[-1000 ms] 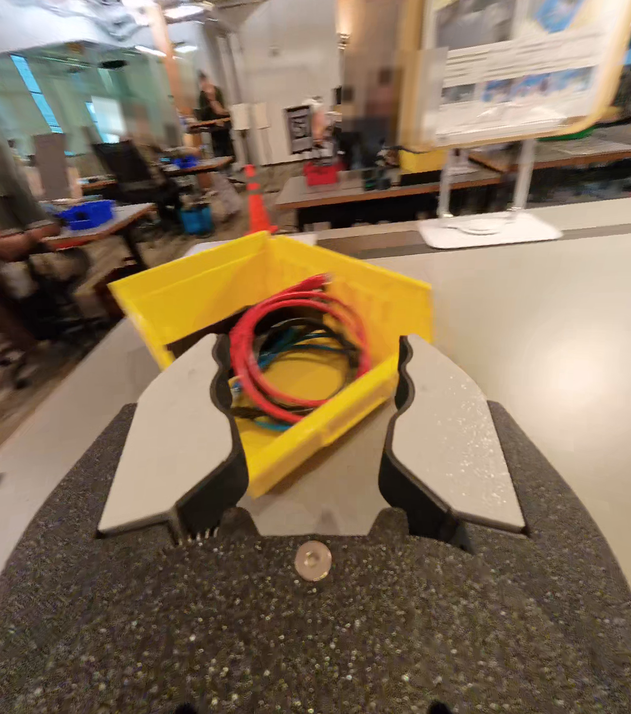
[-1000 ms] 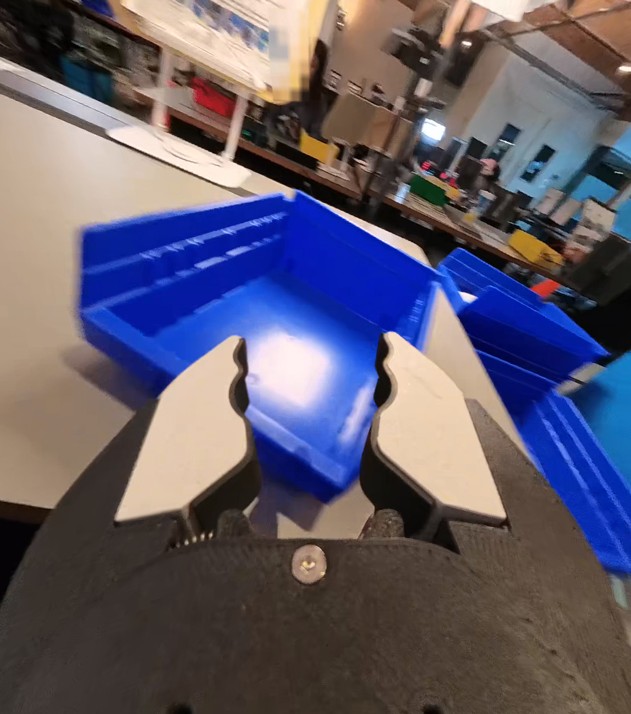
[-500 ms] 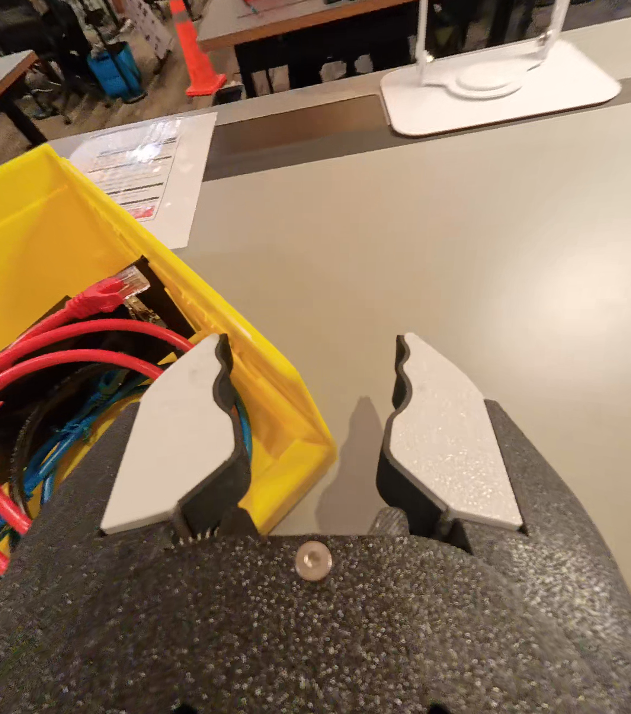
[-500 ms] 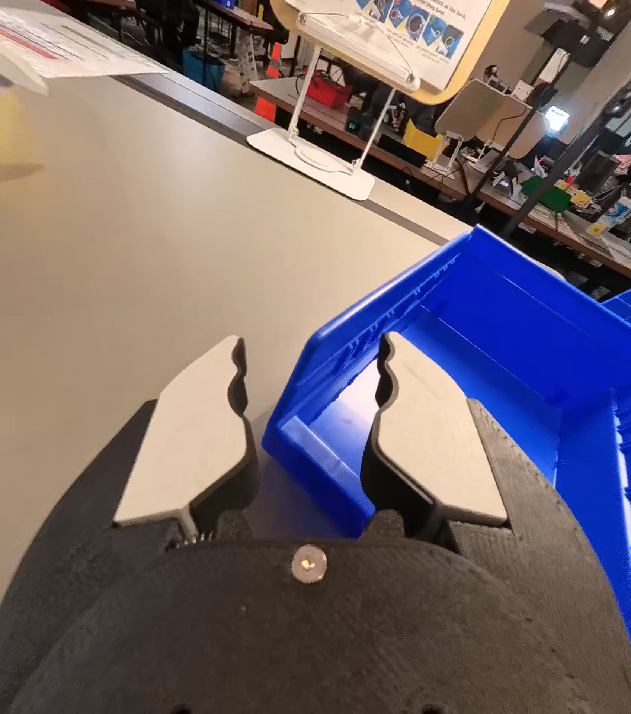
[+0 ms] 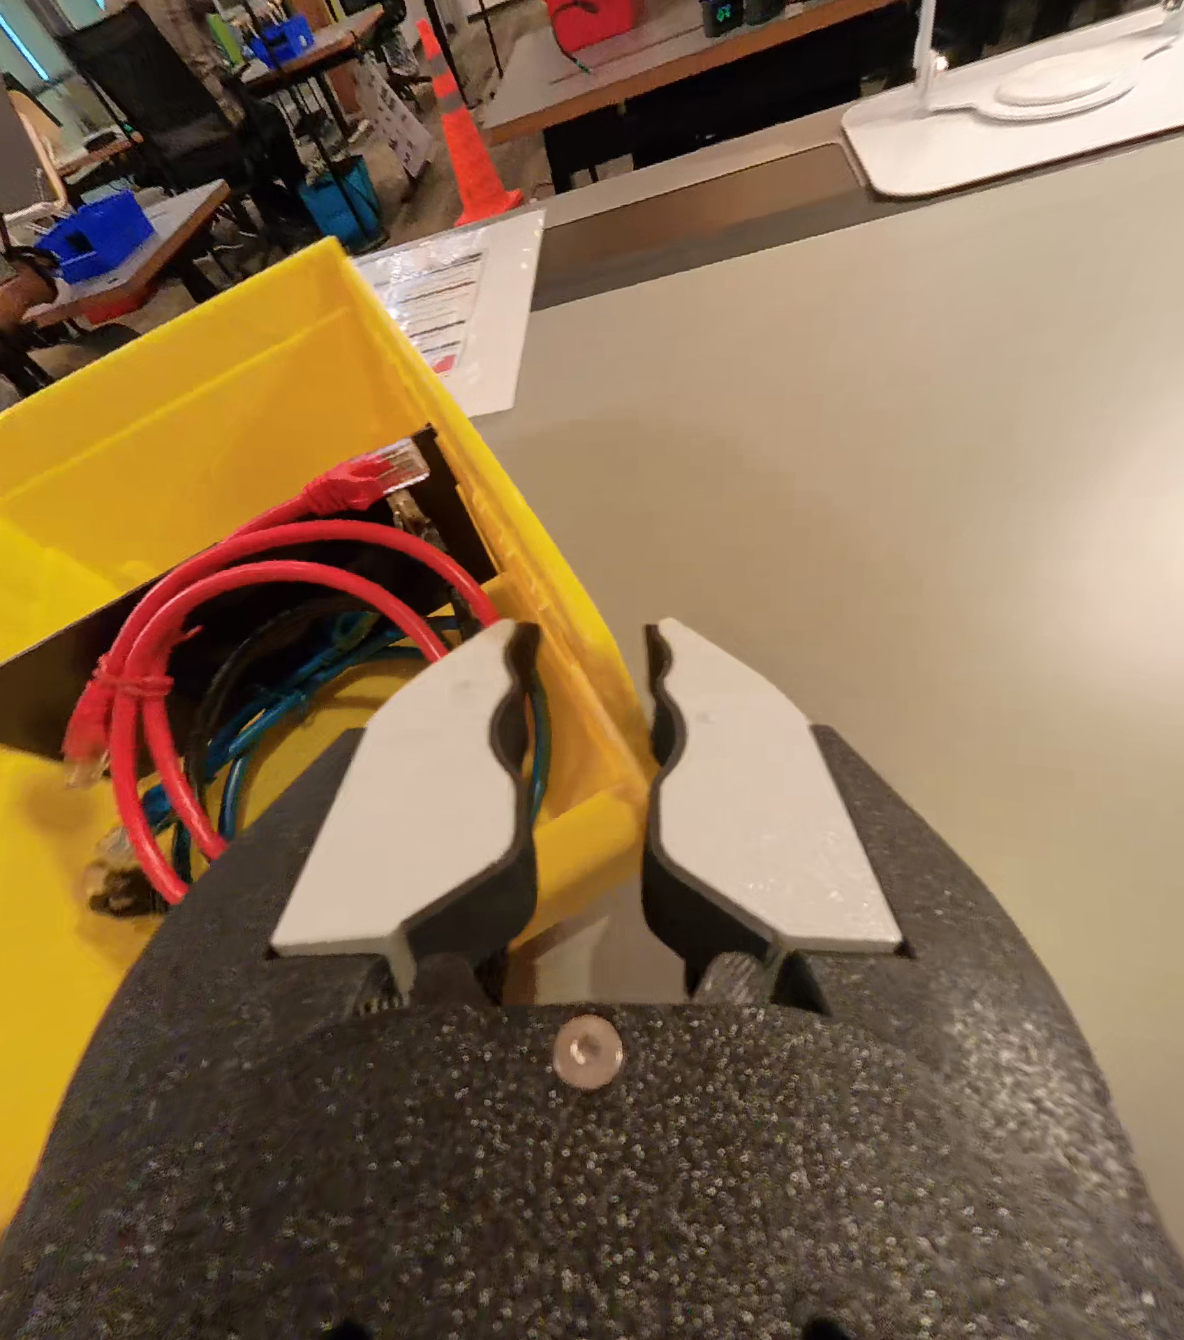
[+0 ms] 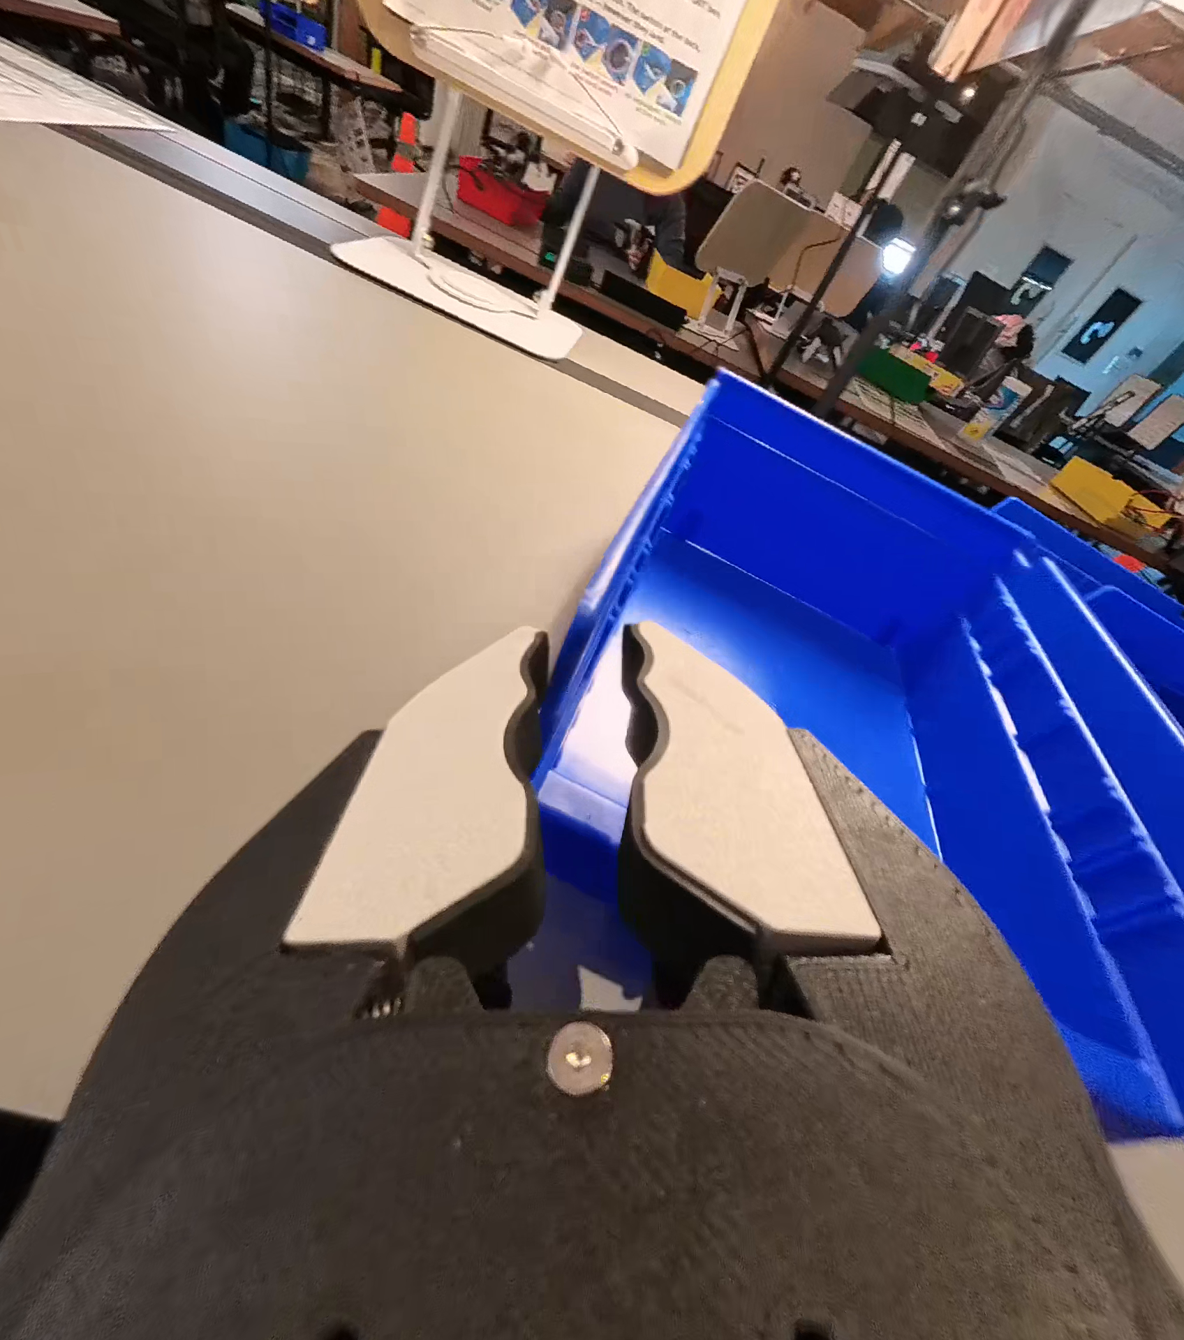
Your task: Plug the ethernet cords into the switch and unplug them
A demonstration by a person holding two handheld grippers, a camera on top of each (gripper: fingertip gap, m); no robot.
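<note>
left tongs (image 5: 589, 714) clamp yellow bin (image 5: 567, 696) wall | right tongs (image 6: 583, 714) clamp blue bin (image 6: 574, 732) wall

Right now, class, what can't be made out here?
- Left wrist view: blue cords' lower loops hidden behind the left gripper, clamped on the yellow bin's wall.
- Right wrist view: blue bin's near floor hidden behind the right gripper, clamped on its wall.
- Switch: not identifiable in either view.

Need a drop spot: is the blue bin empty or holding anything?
Empty as far as shown: the blue bin has a bare floor, no cords. The right gripper straddles its near wall and hides the near corner.
</note>
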